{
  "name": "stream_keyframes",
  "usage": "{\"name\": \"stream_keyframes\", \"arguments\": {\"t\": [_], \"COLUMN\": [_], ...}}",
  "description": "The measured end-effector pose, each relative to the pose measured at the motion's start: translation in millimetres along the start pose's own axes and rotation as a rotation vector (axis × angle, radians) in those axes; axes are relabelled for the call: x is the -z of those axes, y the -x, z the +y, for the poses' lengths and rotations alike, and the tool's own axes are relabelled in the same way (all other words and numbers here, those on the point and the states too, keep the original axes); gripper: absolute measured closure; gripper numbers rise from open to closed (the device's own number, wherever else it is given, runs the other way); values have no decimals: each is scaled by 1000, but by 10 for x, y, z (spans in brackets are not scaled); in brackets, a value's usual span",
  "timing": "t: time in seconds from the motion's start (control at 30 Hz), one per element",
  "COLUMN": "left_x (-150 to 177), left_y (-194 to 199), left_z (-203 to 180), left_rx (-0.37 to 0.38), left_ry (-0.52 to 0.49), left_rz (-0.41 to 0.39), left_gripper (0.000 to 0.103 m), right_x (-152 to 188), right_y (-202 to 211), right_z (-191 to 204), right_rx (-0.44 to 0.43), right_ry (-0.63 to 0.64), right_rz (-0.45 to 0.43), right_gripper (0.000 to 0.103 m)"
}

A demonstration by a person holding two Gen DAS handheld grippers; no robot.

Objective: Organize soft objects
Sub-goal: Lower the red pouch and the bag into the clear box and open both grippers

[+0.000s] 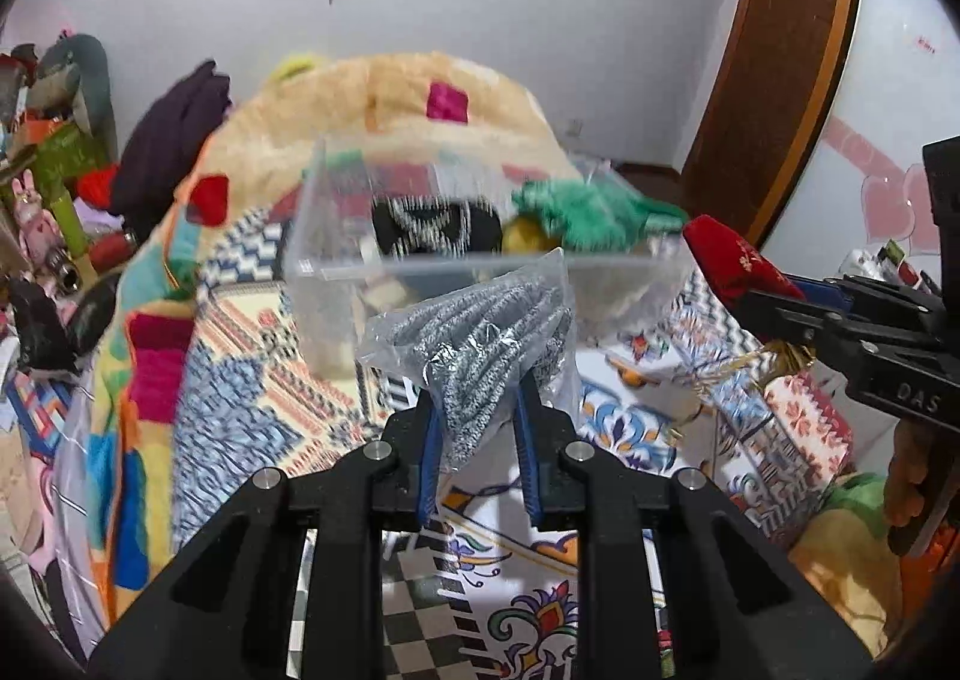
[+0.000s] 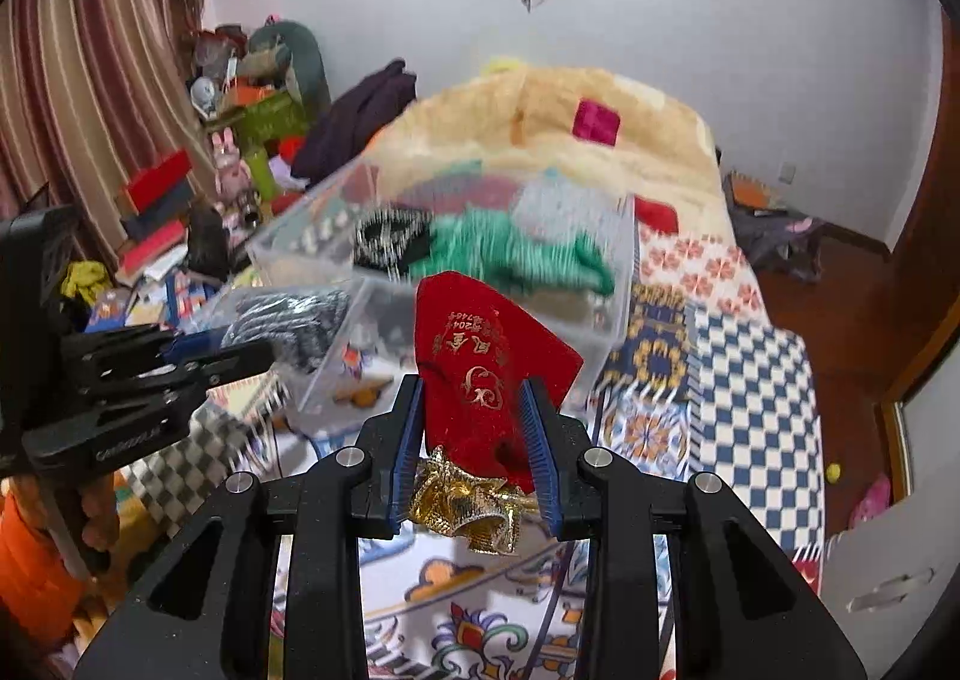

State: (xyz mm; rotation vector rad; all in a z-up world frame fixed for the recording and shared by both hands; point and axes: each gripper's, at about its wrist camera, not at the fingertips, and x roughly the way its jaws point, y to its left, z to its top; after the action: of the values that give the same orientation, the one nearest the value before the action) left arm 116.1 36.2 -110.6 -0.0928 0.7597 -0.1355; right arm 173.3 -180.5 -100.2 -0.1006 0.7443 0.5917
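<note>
My left gripper is shut on a clear plastic bag of grey knitted fabric, held above the bed just in front of a clear plastic box. The box holds a black-and-white item and a green fuzzy item. My right gripper is shut on a red velvet pouch with a gold ribbon, also held in front of the box. The pouch shows in the left wrist view; the grey bag shows in the right wrist view.
The box sits on a bed with a patterned patchwork cover and a beige plush blanket. A cluttered shelf of toys and boxes stands at the left. A wooden door is at the right.
</note>
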Motion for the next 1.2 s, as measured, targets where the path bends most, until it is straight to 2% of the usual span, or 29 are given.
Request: {"name": "stream_keyframes", "arguments": {"t": [0.27, 0.53, 0.73, 1.03, 1.13, 1.2], "left_x": [-384, -741, -792, -719, -724, -737], "left_y": [278, 1, -339, -828, -865, -856], "left_z": [82, 232, 251, 243, 255, 252], "left_rx": [1, 8, 0, -6, 9, 6], "left_ry": [33, 56, 38, 22, 35, 36], "left_rz": [-110, -102, -54, 36, 38, 32], "left_gripper": [81, 81, 81, 81, 80, 75], "right_x": [-352, -719, -764, -587, -584, -595], "right_y": [79, -48, -372, -795, -796, -767], "right_z": [-31, -44, -69, -106, -106, -105], "right_rx": [3, 11, 10, 30, 26, 33], "right_ry": [-17, 2, 3, 21, 28, 30], "right_rz": [-98, -160, -123, -19, -8, -12], "right_gripper": [73, 73, 73, 70, 64, 57]}}
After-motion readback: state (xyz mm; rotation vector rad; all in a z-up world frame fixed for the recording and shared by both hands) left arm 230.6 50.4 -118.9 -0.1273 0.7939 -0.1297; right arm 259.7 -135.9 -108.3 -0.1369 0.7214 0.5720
